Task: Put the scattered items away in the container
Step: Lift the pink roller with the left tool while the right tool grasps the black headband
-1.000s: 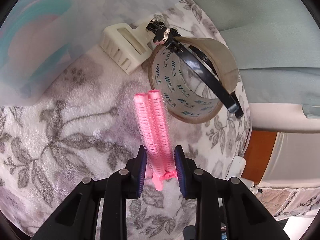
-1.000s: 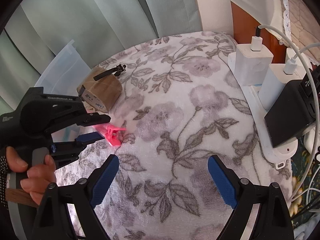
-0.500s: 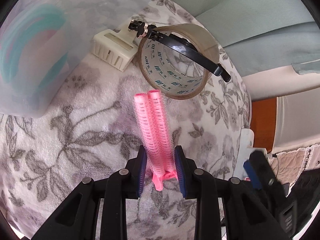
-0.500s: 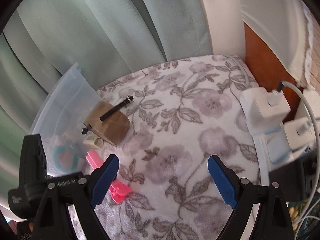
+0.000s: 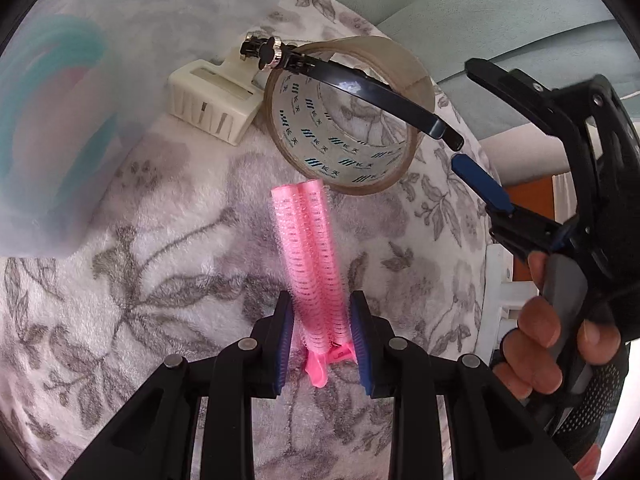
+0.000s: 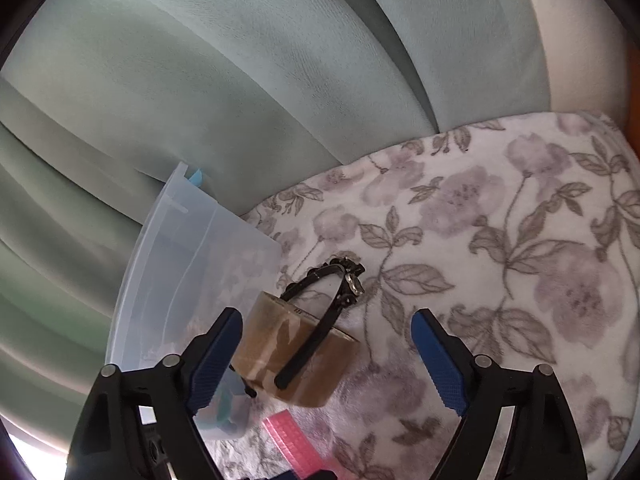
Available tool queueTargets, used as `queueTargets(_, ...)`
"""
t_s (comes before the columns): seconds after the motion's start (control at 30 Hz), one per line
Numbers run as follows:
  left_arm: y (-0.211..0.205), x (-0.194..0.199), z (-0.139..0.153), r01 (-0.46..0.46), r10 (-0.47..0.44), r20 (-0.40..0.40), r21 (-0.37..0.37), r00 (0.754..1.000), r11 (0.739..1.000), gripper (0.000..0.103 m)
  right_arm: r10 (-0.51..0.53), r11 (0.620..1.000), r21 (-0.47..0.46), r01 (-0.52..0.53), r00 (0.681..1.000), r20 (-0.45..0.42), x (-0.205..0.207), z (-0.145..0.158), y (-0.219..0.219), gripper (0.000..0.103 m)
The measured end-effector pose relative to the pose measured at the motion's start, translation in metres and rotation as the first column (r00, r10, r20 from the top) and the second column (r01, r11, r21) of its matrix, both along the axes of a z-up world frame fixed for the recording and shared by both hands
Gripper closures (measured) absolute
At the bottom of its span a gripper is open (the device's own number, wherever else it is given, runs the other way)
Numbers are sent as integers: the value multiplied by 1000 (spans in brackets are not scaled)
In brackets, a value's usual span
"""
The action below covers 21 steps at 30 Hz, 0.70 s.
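**Pink Roller Clip Gripped Left; Right Gripper Narrowing Over Tape Roll**

Left gripper (image 5: 322,344): clenched on pink hair roller clip (image 5: 310,256), both blue pads pressed against its near end, twin rollers pointing away toward the far side, above the floral blanket (image 5: 160,240).

Right gripper (image 6: 326,360): jaws wide and closing. Seen from its own camera, tape roll (image 6: 296,356) framed between the blue pads, with visible gaps on both sides; no contact seen. In left wrist view, same gripper (image 5: 484,190) entering from the right, held by a hand (image 5: 556,336) in a dark mesh glove.

Tape roll (image 5: 348,120): brown, standing on its rim on the blanket, printed core facing the left camera, just beyond the tip of the roller clip.

Black headband (image 5: 360,88): draped across top of tape roll, jewelled ornament at its left end. Also noted from right wrist view (image 6: 320,320), arching over the roll.

Cream claw clip (image 5: 212,108): on the blanket, touching left side of tape roll, hard against the container wall.

Translucent plastic container (image 6: 168,264): at far left of the blanket, against the green curtain (image 6: 240,80). Teal and pink items inside, blurred through the wall; identity not determinable.
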<state>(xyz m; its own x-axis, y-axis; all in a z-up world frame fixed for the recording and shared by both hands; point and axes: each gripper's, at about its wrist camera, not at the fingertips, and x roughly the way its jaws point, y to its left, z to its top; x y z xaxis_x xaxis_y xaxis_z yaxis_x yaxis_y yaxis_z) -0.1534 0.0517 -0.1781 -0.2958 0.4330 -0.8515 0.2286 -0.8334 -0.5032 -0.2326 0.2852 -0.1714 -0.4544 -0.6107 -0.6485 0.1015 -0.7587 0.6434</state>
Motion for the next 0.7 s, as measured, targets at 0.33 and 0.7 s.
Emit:
queueTargets(0.33, 5, -6, -5, 1, -1, 4, -7, 1000, 1000, 73, 34, 987, -159, -6, 984, 172, -53, -48, -19, 31)
queueTargets(0.7, 11, -7, -1, 7, -7, 2, -54, 1000, 998, 72, 15, 982, -185, 28, 973, 230, -67, -72, -25, 76)
